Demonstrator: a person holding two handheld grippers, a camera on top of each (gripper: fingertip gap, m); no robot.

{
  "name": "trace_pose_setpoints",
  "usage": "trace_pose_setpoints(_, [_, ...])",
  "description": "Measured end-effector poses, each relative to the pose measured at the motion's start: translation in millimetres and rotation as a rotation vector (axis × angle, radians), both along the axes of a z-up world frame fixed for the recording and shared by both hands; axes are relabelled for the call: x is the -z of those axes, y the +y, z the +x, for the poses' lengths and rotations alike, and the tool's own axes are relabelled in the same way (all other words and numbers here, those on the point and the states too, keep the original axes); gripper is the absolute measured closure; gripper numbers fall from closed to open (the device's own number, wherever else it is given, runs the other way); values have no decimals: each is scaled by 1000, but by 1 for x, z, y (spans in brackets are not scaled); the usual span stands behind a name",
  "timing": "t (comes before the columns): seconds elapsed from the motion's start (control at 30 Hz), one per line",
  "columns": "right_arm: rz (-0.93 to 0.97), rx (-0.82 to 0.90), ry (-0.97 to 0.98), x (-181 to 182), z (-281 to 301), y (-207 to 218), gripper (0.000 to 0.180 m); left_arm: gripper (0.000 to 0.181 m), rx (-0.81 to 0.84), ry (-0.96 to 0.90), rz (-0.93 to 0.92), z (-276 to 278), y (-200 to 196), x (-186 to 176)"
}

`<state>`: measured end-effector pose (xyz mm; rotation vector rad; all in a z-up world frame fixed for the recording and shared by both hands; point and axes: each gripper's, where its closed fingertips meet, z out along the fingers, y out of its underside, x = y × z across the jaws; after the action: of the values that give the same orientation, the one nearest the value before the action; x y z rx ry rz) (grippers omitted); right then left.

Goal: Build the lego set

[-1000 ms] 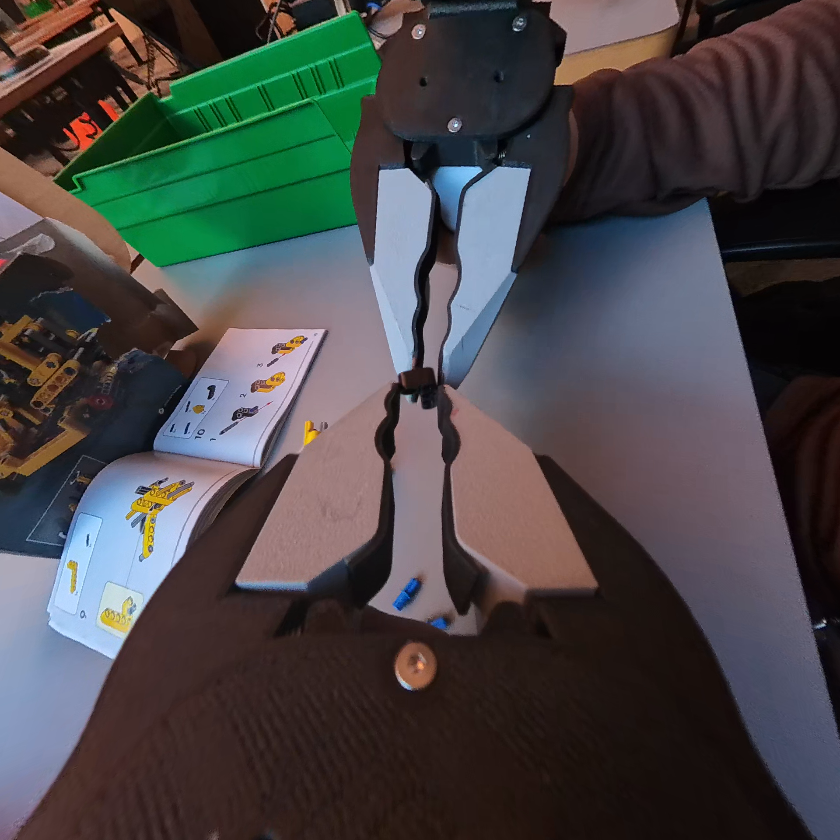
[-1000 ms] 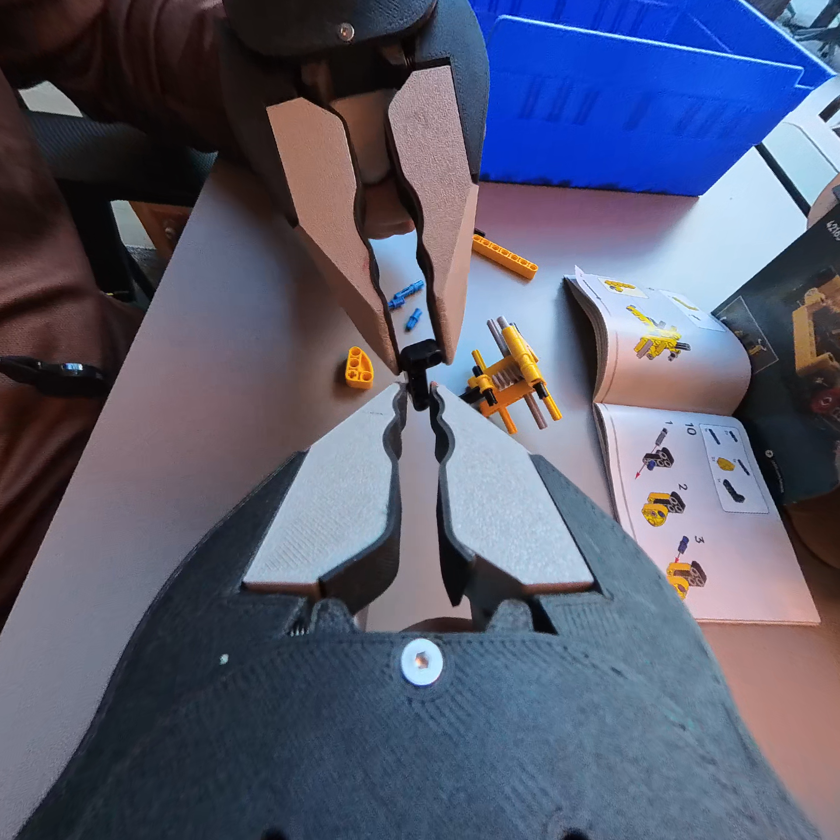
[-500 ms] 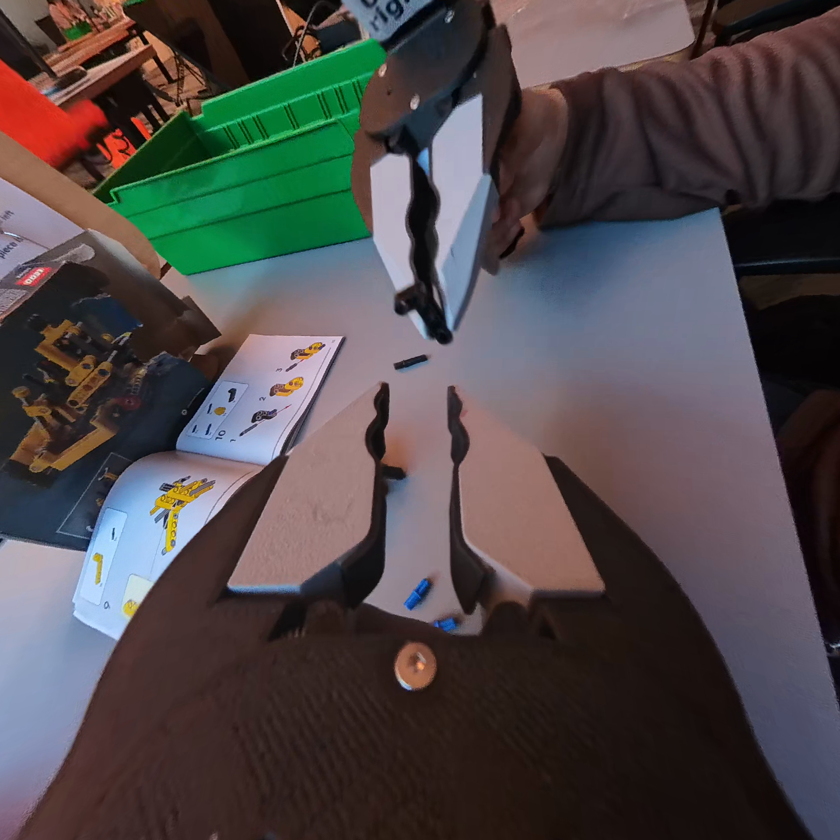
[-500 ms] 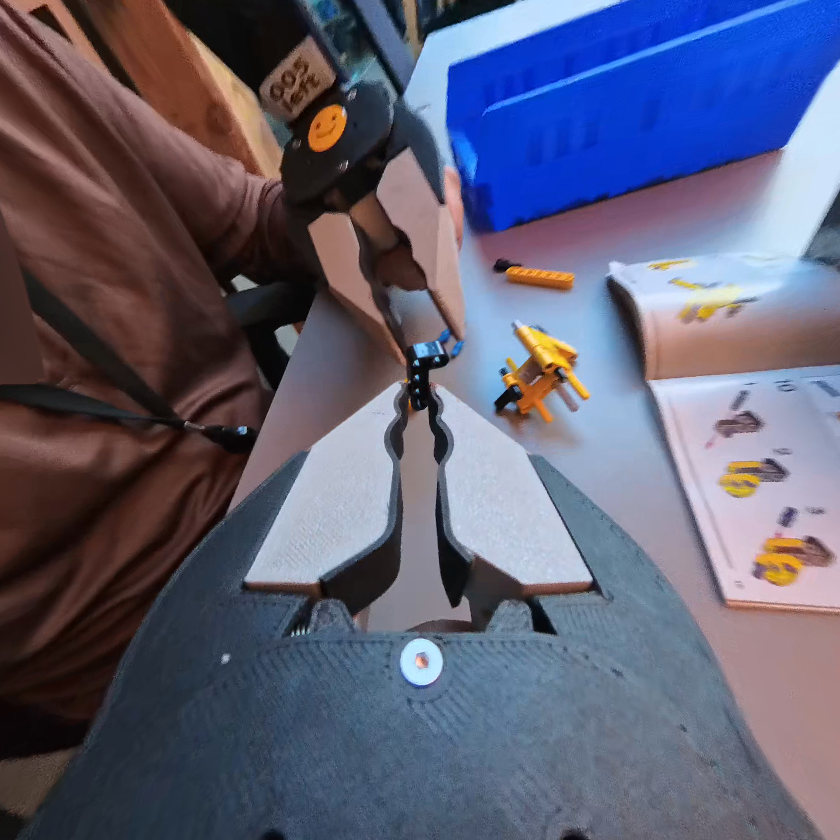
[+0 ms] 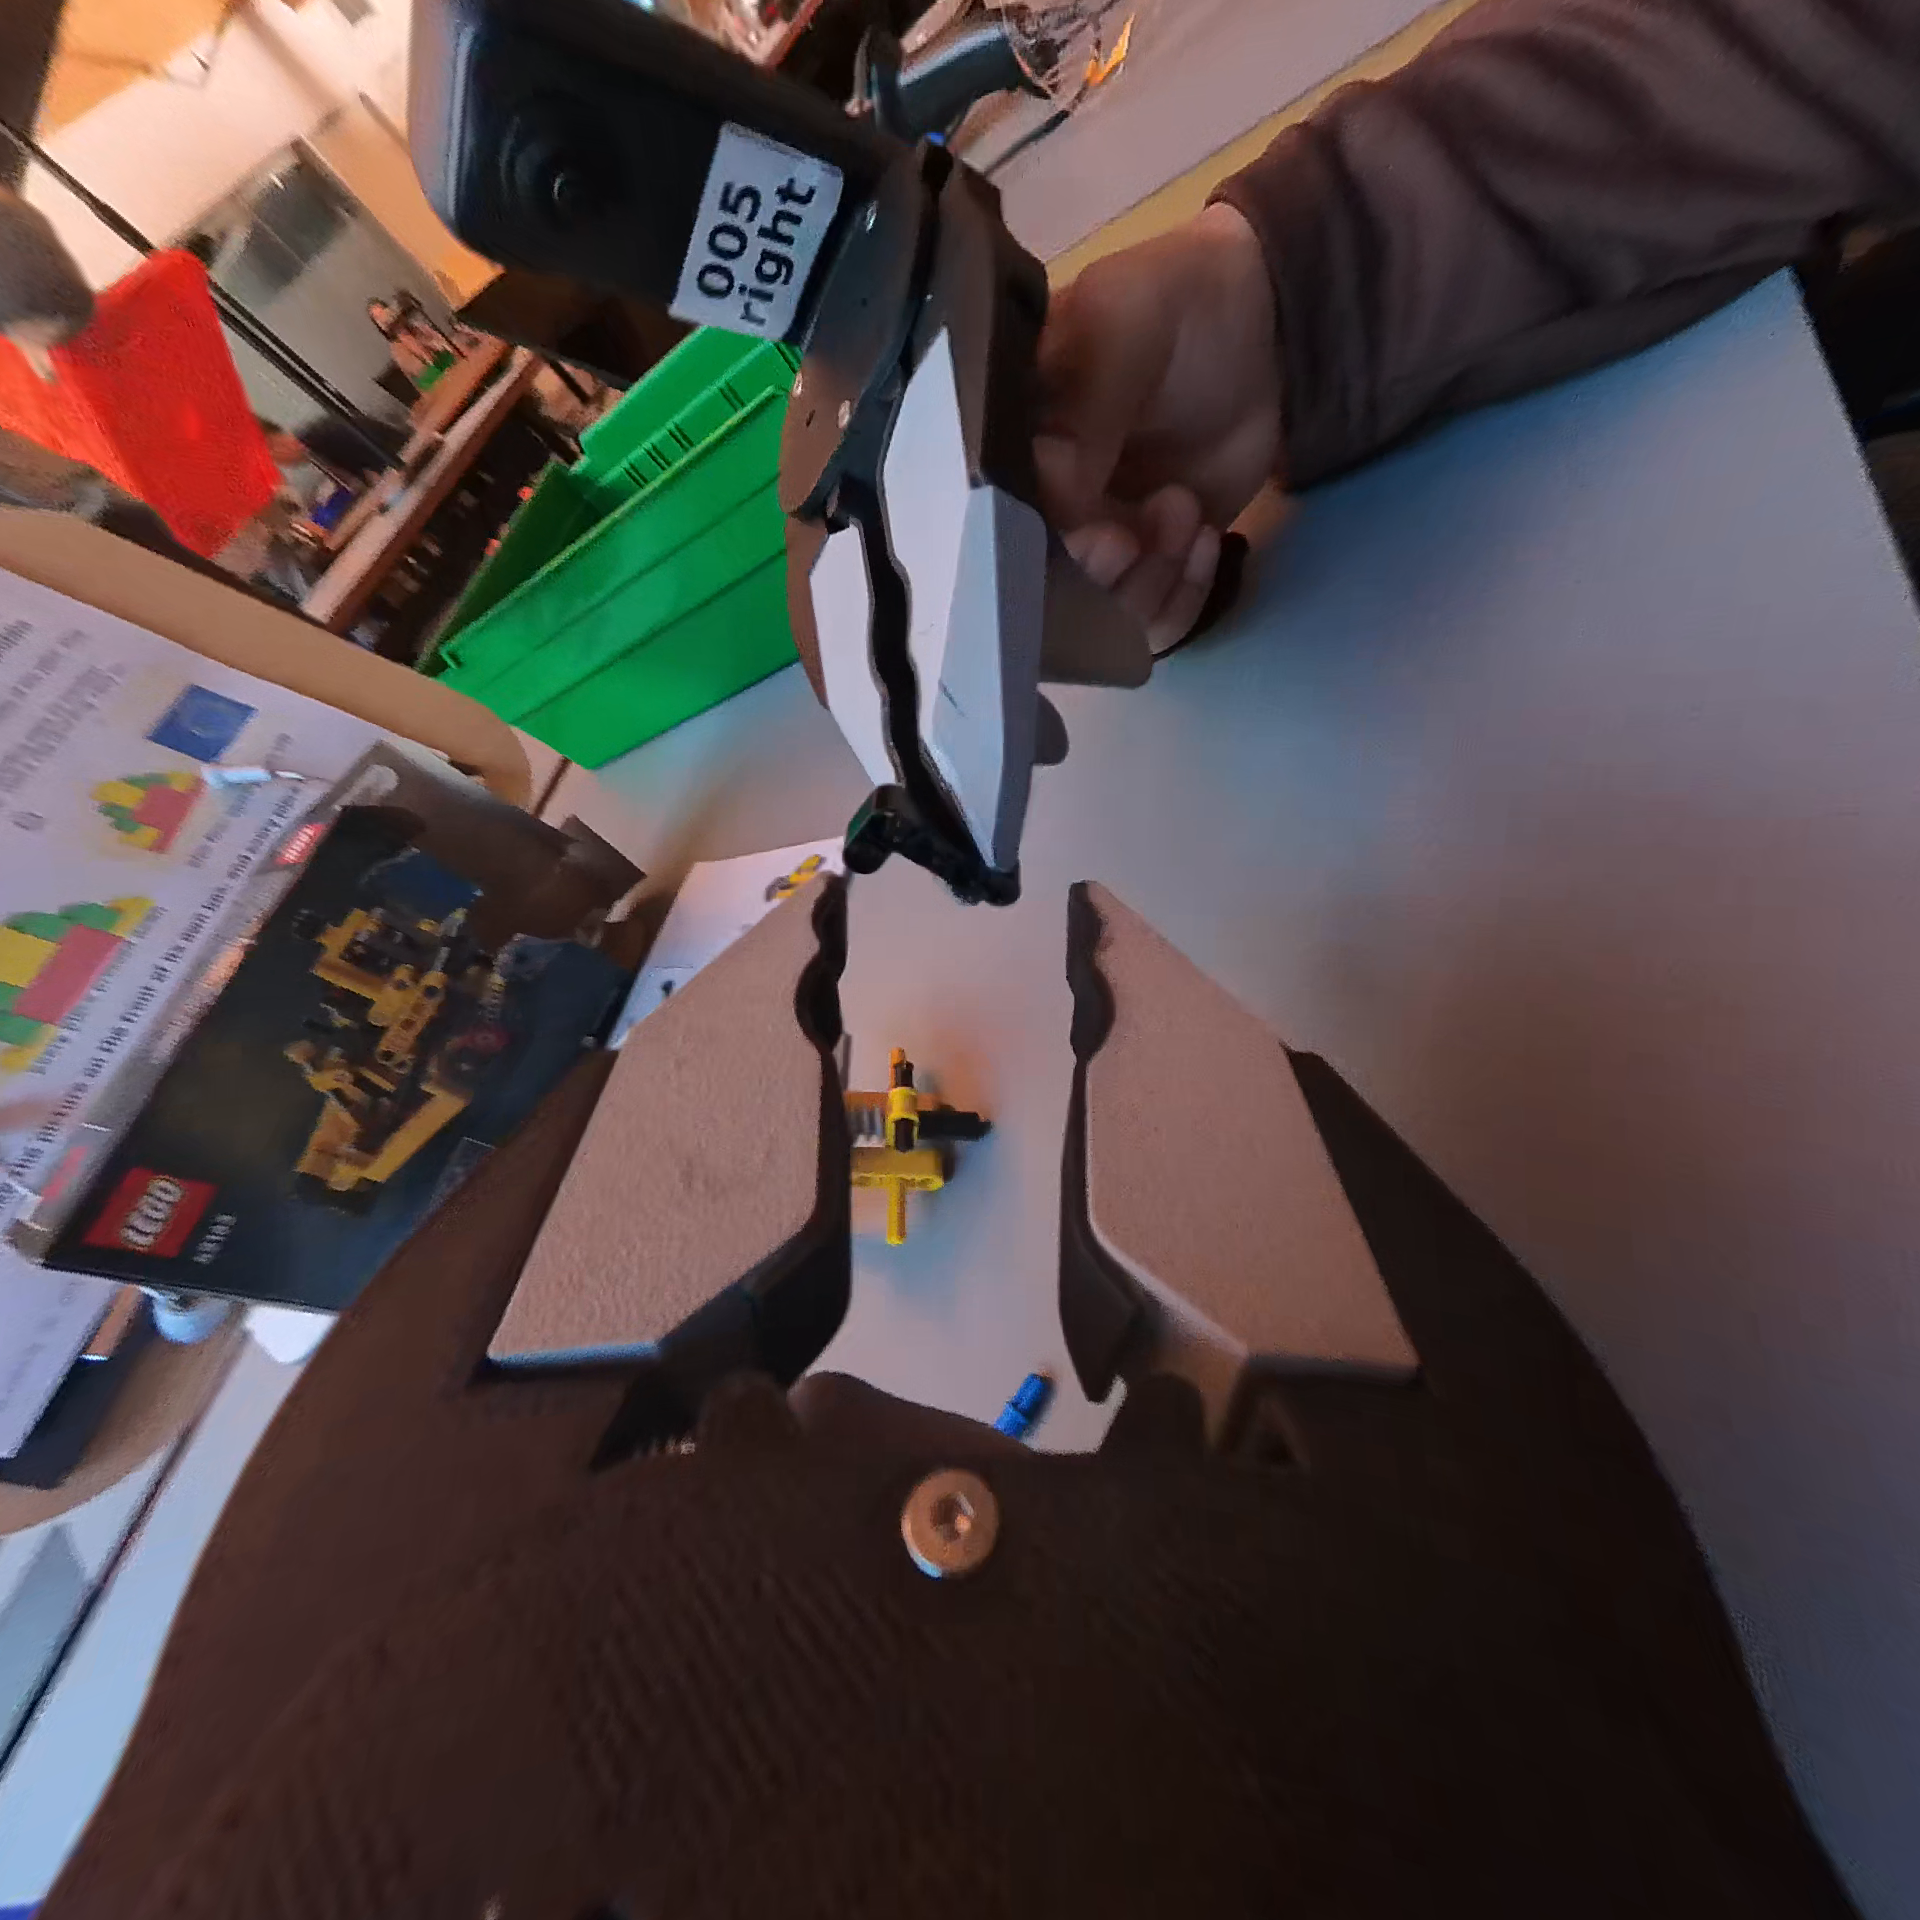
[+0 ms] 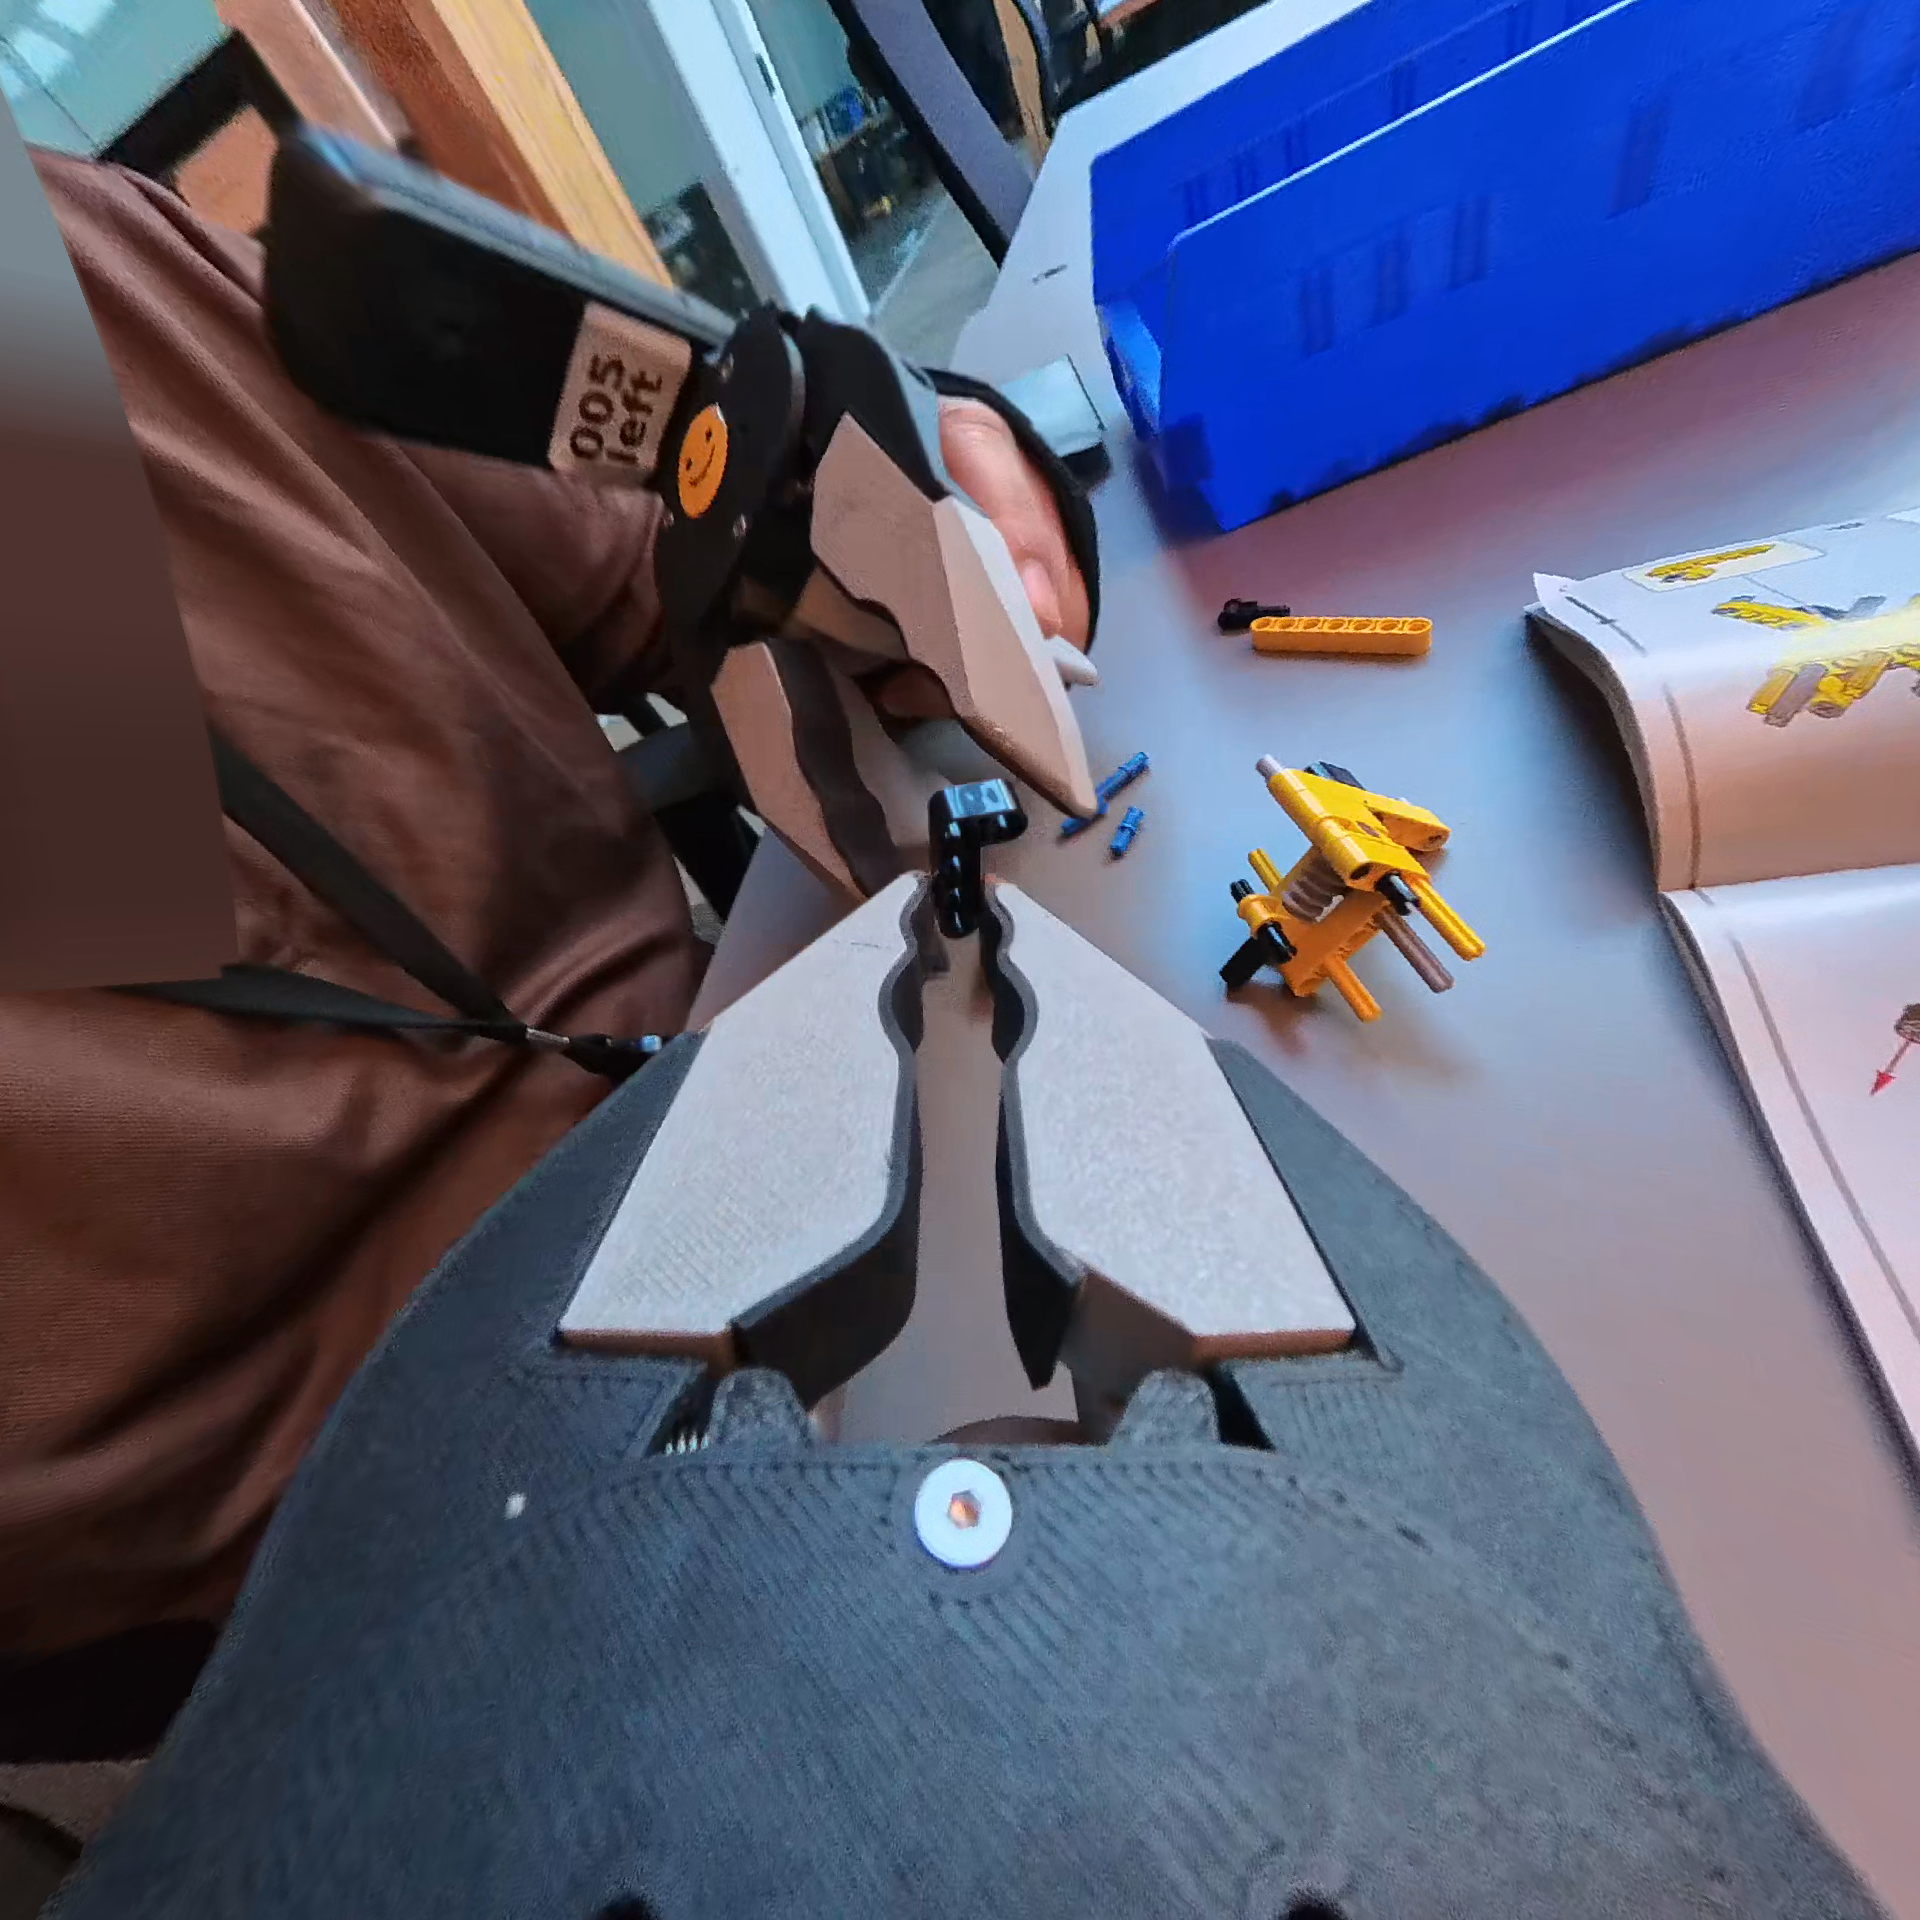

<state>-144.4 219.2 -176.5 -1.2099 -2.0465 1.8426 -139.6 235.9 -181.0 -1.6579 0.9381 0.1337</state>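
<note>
My right gripper [image 6: 961,920] is shut on a small black L-shaped lego piece [image 6: 971,842] and holds it above the grey table [image 6: 1558,1143]. In the left wrist view the right gripper [image 5: 971,868] hangs just beyond my fingertips with the black piece [image 5: 904,836] sticking out to the left. My left gripper [image 5: 956,914] is open and empty, low over the table. A yellow lego assembly [image 5: 899,1132] lies on the table between its fingers. The assembly [image 6: 1340,894] also shows in the right wrist view, right of the black piece.
Blue pins [image 6: 1117,800] lie by the left gripper's finger [image 6: 997,644]; one blue pin [image 5: 1023,1397] shows between its fingers. A yellow beam [image 6: 1340,634], a blue bin [image 6: 1507,260], an open manual [image 6: 1766,748], a green bin [image 5: 644,582] and the set's box [image 5: 332,1039] surround the work area. Left and right tips are no more than a few centimetres apart.
Both grippers gripped the black piece tip to tip. My left gripper has let go, opened and swung over the yellow assembly. The right gripper has tilted and drawn back with the piece.
</note>
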Motion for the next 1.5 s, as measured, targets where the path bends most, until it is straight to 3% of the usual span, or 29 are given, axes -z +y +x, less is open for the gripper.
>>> trace_pose_setpoints(0.23, [-91, -55, -52, -3, 3, -8, 175, 149, -1, 130, 134, 1, 0, -4])
trace_pose_setpoints(0.7, [-165, -97, -98, -3, 6, -12, 175, 149, 49, 125, 171, 9, -6, -10])
trace_pose_setpoints(0.8, [-112, -66, -97, 0, 5, -5, 174, 149, 41, 131, 163, 6, -5, -8])
trace_pose_setpoints(0.93, [-33, 96, -60, -3, 0, 31, 167, 149, 5, 90, 142, -1, -1, -11])
trace_pose_setpoints(1.1, [280, 355, -64, 17, -3, 86, 166, 149, -62, 71, 82, -16, 7, -5])
trace_pose_setpoints(1.37, [531, 321, -156, 50, 50, 114, 156, 148, -104, 75, 26, -26, 12, 6])
trace_pose_setpoints(1.5, [517, 295, -174, 48, 80, 127, 155, 149, -107, 68, 28, -27, 12, 4])
